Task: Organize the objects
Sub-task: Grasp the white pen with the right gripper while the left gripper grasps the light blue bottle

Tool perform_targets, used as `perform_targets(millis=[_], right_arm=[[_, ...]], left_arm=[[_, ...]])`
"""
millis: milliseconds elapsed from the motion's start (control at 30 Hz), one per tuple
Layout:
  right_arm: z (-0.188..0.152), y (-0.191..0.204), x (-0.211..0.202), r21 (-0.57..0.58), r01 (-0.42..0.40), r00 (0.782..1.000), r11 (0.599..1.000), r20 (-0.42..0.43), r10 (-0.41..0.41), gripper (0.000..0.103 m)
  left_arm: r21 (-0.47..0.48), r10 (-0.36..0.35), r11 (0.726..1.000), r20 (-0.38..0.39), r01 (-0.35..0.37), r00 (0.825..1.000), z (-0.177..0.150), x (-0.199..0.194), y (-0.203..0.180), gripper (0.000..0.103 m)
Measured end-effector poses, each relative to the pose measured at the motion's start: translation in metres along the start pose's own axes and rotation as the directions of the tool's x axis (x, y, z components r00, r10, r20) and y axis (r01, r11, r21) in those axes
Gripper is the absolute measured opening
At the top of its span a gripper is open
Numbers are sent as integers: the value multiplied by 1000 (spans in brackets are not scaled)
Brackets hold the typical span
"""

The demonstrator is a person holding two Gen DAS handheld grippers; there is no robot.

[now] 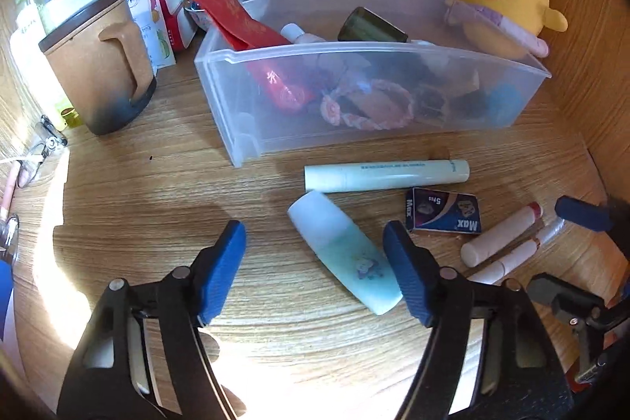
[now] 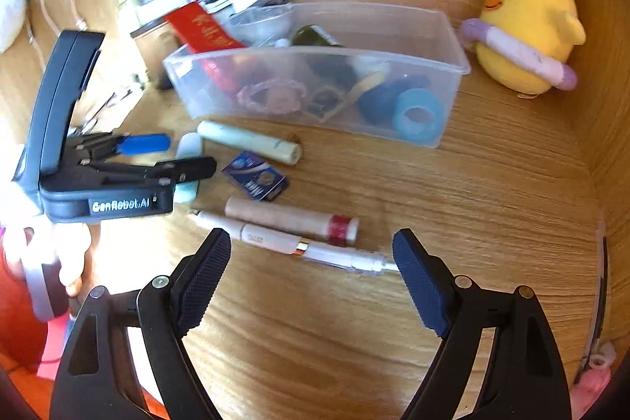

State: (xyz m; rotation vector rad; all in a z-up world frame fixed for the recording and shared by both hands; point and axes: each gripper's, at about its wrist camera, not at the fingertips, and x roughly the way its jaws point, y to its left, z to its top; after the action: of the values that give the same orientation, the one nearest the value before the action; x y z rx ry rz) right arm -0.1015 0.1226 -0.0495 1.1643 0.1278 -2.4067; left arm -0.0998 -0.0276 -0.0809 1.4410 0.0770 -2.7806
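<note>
Left wrist: left gripper (image 1: 315, 254) fingers straddle blue bottle (image 1: 344, 252).

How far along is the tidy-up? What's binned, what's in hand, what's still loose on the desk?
Done: the clear bin already holds several items, including a red packet and a blue ring.
In hand: nothing. The left gripper stands open around the pale blue bottle; the right gripper stands open near the white pen.
Left: that bottle, the green tube, the small box, both pens.
</note>
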Motion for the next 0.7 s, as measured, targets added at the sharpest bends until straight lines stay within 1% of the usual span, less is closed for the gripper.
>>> perform_targets(millis=[33, 100, 133, 200, 233, 400, 467, 500, 533, 567, 600, 633, 700], right_arm=[[-2, 1, 0, -7, -10, 1000, 1000, -9, 10, 78], [-6, 3, -2, -9, -30, 999, 1000, -25, 30, 74], [-9, 3, -3, -6, -49, 998, 999, -39, 49, 70], [-14, 4, -3, -2, -76, 995, 997, -60, 76, 66], [-16, 4, -4, -6, -85, 994, 996, -67, 84, 65], [-12, 16, -3, -62, -77, 995, 995, -72, 73, 65], [-9, 23, 2, -82, -84, 994, 993, -79, 77, 63], [-7, 29, 5, -99, -91, 993, 991, -84, 82, 61], [-5, 32, 8, -113, -93, 992, 989, -92, 83, 54], [-5, 38, 11, -134, -89, 992, 987, -98, 76, 50], [-5, 42, 11, -151, -74, 994, 986, -91, 60, 43], [-5, 46, 12, -174, -54, 996, 983, -86, 40, 33], [-7, 49, 12, -182, -45, 997, 982, -75, 32, 22]], left_arm=[[-4, -6, 1000, -1, 6, 1000, -2, -2, 2, 67], [-8, -6, 1000, 1, 6, 1000, -7, -6, 8, 65], [-8, -5, 1000, 1, 5, 1000, -9, -8, 9, 64], [-5, -6, 1000, -4, 6, 1000, -14, -12, 13, 64], [1, -10, 1000, -6, 10, 1000, -16, -13, 13, 64], [11, -12, 1000, -1, 12, 1000, -13, -10, 13, 64], [21, -7, 1000, 6, 7, 1000, -10, -7, 10, 63], [30, 1, 1000, 9, -1, 1000, -10, -7, 9, 60], [40, 11, 999, 14, -11, 1000, -10, -7, 8, 53], [43, 6, 999, 17, -7, 1000, -9, -7, 7, 49], [45, 5, 999, 18, -6, 1000, -10, -8, 8, 43], [46, 7, 999, 19, -8, 1000, -11, -10, 9, 38], [42, 7, 999, 20, -8, 1000, -13, -12, 11, 32]])
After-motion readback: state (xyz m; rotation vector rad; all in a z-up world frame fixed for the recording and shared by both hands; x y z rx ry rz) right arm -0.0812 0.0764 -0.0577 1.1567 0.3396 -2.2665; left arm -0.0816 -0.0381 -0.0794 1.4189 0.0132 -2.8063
